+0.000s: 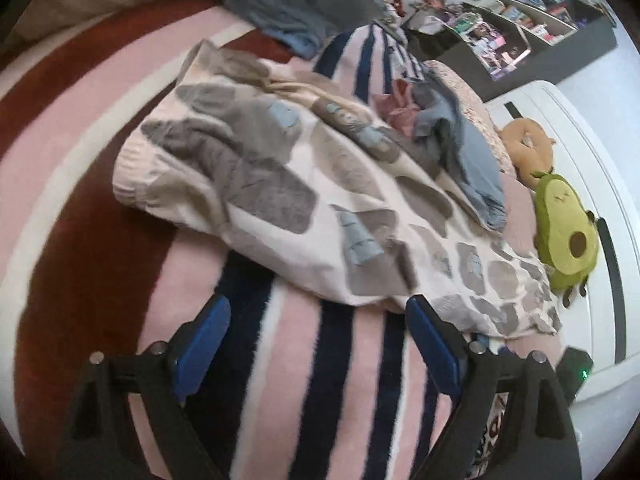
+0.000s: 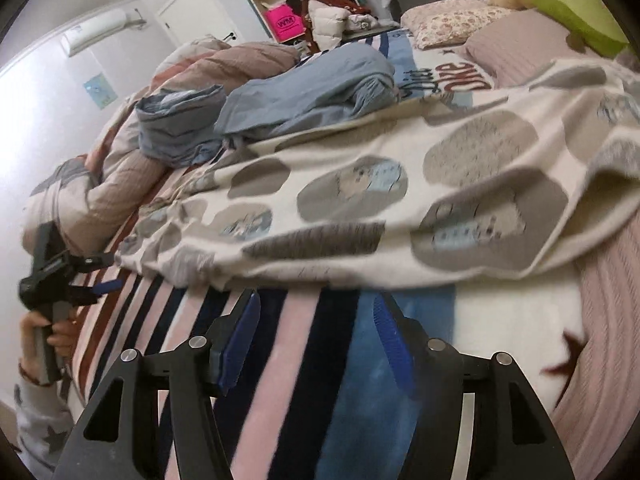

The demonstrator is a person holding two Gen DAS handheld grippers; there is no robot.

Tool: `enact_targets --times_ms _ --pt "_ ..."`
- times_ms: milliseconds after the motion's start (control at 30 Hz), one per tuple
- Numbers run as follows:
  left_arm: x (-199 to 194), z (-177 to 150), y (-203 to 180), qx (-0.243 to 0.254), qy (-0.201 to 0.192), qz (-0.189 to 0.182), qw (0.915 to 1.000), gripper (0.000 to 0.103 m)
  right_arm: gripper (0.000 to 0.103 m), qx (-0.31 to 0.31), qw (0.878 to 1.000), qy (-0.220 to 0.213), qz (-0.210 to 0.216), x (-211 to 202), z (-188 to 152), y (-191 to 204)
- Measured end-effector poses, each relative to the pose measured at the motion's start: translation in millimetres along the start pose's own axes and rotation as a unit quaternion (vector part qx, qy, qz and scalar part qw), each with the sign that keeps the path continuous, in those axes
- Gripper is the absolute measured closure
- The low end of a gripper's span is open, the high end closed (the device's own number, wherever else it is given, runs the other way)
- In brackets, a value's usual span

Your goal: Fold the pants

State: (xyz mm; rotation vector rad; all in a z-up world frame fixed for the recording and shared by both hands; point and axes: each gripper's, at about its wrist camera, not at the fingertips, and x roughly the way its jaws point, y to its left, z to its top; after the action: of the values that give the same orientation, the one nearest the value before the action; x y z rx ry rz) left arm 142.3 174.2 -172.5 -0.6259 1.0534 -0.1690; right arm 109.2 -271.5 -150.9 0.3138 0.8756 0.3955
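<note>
Cream pants [image 1: 304, 196] printed with grey and pale-blue patches lie folded lengthwise on a striped blanket [image 1: 304, 360]. In the left wrist view their ribbed waistband sits at the left and the legs run down to the right. My left gripper [image 1: 318, 328] hangs open just short of the near edge, with nothing between its blue pads. The right wrist view has the same pants [image 2: 400, 208] stretched across the bed. My right gripper [image 2: 316, 328] stands open below their near edge, gripping nothing. My left gripper [image 2: 100, 276] also shows at the far left, held by a hand.
Blue-grey clothes [image 2: 304, 92] lie bunched beyond the pants, with a brown duvet [image 2: 120, 184] to the left. An avocado plush [image 1: 564, 228] and a tan plush [image 1: 528, 140] rest by the white bed frame [image 1: 580, 160]. Pillows [image 2: 452, 20] sit at the head.
</note>
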Motion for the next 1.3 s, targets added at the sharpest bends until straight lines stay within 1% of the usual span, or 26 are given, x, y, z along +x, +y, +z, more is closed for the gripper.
enact_targets --times_ms 67,100,133,200,233,267,300,333,367,400,467,567,633,667,767,833,867,967,1033,1067,1133,1167,1200,1233,1267,1300 --pt "13 9 3 -0.007 -0.007 0.008 0.9999 0.016 0.048 -0.001 1.000 0.000 -0.002 1 -4 0" --pt "19 14 8 -0.018 -0.013 0.005 0.9997 0.016 0.048 -0.001 1.000 -0.002 -0.006 2 -5 -1" --pt "24 21 13 -0.028 -0.027 0.000 0.9992 0.016 0.048 -0.001 1.000 -0.004 -0.009 2 -6 -3" --pt "30 37 17 -0.046 -0.060 0.002 0.9971 0.017 0.048 0.006 1.000 -0.006 -0.013 4 -5 -7" --pt "31 43 17 -0.048 -0.072 0.011 0.9962 0.026 0.048 0.009 1.000 -0.007 -0.015 5 -6 -9" --pt "33 48 18 -0.051 -0.081 0.027 0.9950 0.050 0.048 0.012 1.000 -0.008 -0.018 6 -5 -12" --pt "34 53 21 -0.061 -0.087 0.058 0.9927 0.062 0.048 0.016 1.000 -0.009 -0.023 7 -4 -15" --pt "34 54 25 -0.071 -0.089 0.072 0.9909 0.087 0.048 0.023 0.999 -0.013 -0.031 8 -3 -19" --pt "32 55 32 -0.084 -0.092 0.068 0.9900 0.094 0.048 0.029 0.999 -0.016 -0.036 8 -2 -23" --pt "28 55 36 -0.089 -0.095 0.059 0.9898 0.096 0.048 0.034 0.998 -0.019 -0.040 7 -1 -27" --pt "16 55 41 -0.085 -0.112 0.072 0.9874 0.098 0.048 0.048 0.997 -0.026 -0.050 4 0 -35" --pt "-12 54 51 -0.080 -0.136 0.089 0.9835 0.098 0.048 0.064 0.996 -0.025 -0.050 -1 -2 -42" --pt "-38 51 60 -0.077 -0.161 0.122 0.9763 0.099 0.048 0.072 0.996 -0.021 -0.051 -6 -5 -45" --pt "-49 50 66 -0.078 -0.170 0.133 0.9733 0.099 0.048 0.073 0.996 -0.018 -0.050 -7 -6 -45" --pt "-95 39 105 -0.109 -0.176 0.140 0.9683 0.099 0.048 0.077 0.996 -0.011 -0.048 -13 -10 -42" --pt "-119 29 121 -0.103 -0.182 0.159 0.9648 0.099 0.048 0.078 0.996 -0.005 -0.042 -16 -15 -38" --pt "-135 23 131 -0.099 -0.188 0.174 0.9616 0.099 0.048 0.080 0.996 -0.003 -0.039 -17 -17 -36" --pt "-169 8 160 -0.111 -0.206 0.207 0.9500 0.099 0.047 0.088 0.996 0.007 -0.027 -18 -27 -30" --pt "-186 0 181 -0.121 -0.211 0.219 0.9449 0.099 0.047 0.089 0.996 0.015 -0.026 -17 -33 -23" --pt "-194 -3 190 -0.124 -0.212 0.225 0.9429 0.096 0.047 0.088 0.996 0.020 -0.027 -16 -36 -19" --pt "-199 -8 202 -0.124 -0.210 0.229 0.9426 0.095 0.047 0.081 0.996 0.028 -0.032 -16 -42 -11" --pt "-199 -8 203 -0.120 -0.202 0.231 0.9442 0.094 0.047 0.078 0.996 0.029 -0.035 -16 -43 -8" --pt "-195 -8 203 -0.108 -0.186 0.235 0.9479 0.094 0.047 0.076 0.996 0.030 -0.039 -16 -44 -6" --pt "-191 -7 197 -0.087 -0.171 0.249 0.9491 0.090 0.047 0.076 0.996 0.030 -0.041 -17 -46 -5" --pt "-189 -8 191 -0.071 -0.165 0.261 0.9483 0.082 0.047 0.076 0.996 0.030 -0.044 -17 -45 -5" --pt "-187 -11 179 -0.050 -0.168 0.269 0.9472 0.074 0.047 0.078 0.995 0.029 -0.049 -16 -45 -6"
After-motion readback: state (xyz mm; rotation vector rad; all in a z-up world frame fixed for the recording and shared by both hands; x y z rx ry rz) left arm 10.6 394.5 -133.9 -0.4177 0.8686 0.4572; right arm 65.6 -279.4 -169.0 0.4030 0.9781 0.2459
